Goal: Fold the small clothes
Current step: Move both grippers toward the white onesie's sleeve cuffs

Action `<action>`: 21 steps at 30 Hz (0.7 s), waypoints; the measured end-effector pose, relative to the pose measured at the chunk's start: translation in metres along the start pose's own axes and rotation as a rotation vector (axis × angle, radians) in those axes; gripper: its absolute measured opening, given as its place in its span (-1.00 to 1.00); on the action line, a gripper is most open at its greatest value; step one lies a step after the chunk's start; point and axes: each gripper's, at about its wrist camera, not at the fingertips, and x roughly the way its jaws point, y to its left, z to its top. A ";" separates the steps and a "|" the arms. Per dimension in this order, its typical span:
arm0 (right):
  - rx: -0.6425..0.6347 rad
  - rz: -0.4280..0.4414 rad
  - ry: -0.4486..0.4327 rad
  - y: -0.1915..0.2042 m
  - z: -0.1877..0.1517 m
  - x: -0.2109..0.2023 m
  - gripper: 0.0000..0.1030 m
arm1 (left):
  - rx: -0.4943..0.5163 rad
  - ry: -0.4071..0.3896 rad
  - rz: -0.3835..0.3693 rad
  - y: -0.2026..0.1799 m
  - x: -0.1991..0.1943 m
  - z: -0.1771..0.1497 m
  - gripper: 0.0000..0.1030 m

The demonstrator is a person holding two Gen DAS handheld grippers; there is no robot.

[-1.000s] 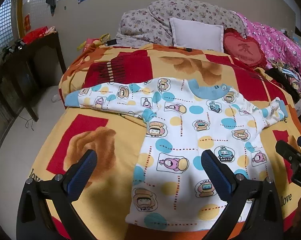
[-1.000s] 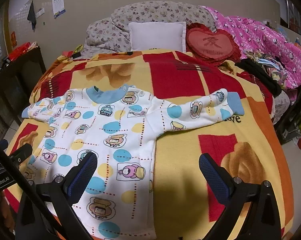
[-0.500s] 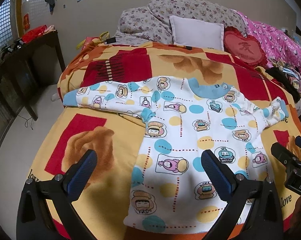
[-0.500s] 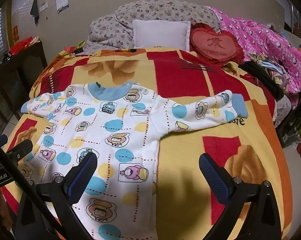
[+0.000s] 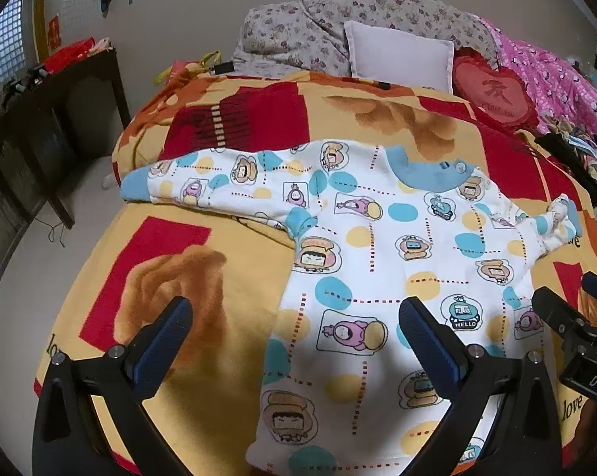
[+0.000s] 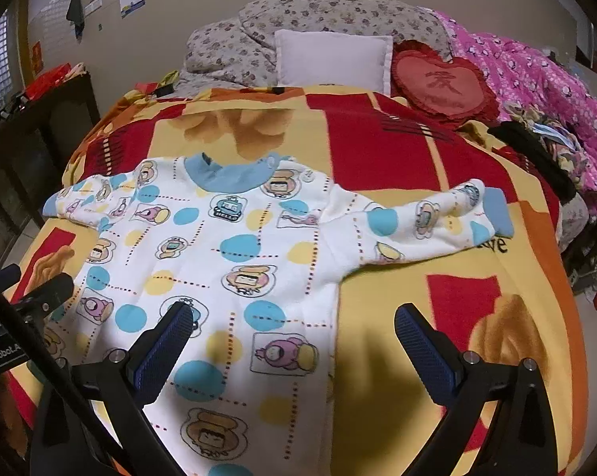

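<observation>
A white cartoon-print baby top (image 5: 382, 261) lies spread flat on the bed's red-and-yellow blanket (image 5: 167, 277), the left hand-held gripper (image 5: 294, 329) hovering open-jawed above its hem (sleeves out to both sides).

The small shirt (image 6: 235, 261) is white with blue and yellow dots, cartoon figures and a blue collar. The blanket (image 6: 386, 150) beneath is yellow with red blocks. A heart cushion (image 6: 441, 83) is red; the pillow (image 6: 332, 59) white; the quilt (image 6: 536, 79) pink.

shirt (image 5: 382, 277) on blanket (image 5: 179, 261) | pillow (image 6: 332, 59) behind | cabinet (image 5: 40, 127) left
</observation>
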 end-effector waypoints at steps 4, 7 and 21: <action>-0.034 -0.014 0.020 0.006 0.003 0.007 1.00 | -0.001 0.002 0.006 0.002 0.003 0.002 1.00; -0.043 -0.003 0.034 0.011 0.004 0.013 1.00 | -0.011 0.006 0.003 0.005 0.005 0.004 1.00; -0.082 0.021 0.043 0.032 0.012 0.030 1.00 | -0.025 0.026 0.004 0.010 0.014 0.009 1.00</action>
